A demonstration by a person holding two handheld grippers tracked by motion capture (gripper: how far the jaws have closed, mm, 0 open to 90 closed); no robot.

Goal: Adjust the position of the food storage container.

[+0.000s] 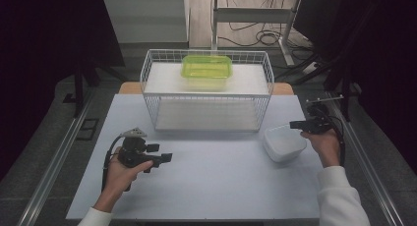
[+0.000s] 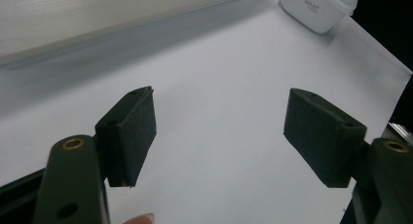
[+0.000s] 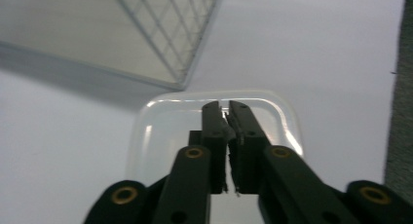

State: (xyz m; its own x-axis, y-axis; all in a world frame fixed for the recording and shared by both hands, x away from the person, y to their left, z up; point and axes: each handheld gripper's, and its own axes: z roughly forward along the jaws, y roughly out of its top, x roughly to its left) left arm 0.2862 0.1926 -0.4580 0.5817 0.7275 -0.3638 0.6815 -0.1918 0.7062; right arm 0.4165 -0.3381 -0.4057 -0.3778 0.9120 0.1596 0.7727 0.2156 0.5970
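Right hand-held gripper (image 1: pixel 295 124), jaws closed on the near rim of the clear container (image 1: pixel 283 143); left hand-held gripper (image 1: pixel 167 157) open, well apart across the tabletop (image 1: pixel 211 186)

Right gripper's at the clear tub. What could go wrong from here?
1. The right gripper looks shut on just the thin rim of the clear container; a lift may let it swing or slip.
2. The wire rack stands close beside it, so a swing could knock the wires.
3. The left gripper is open and far off, so it gives no support.
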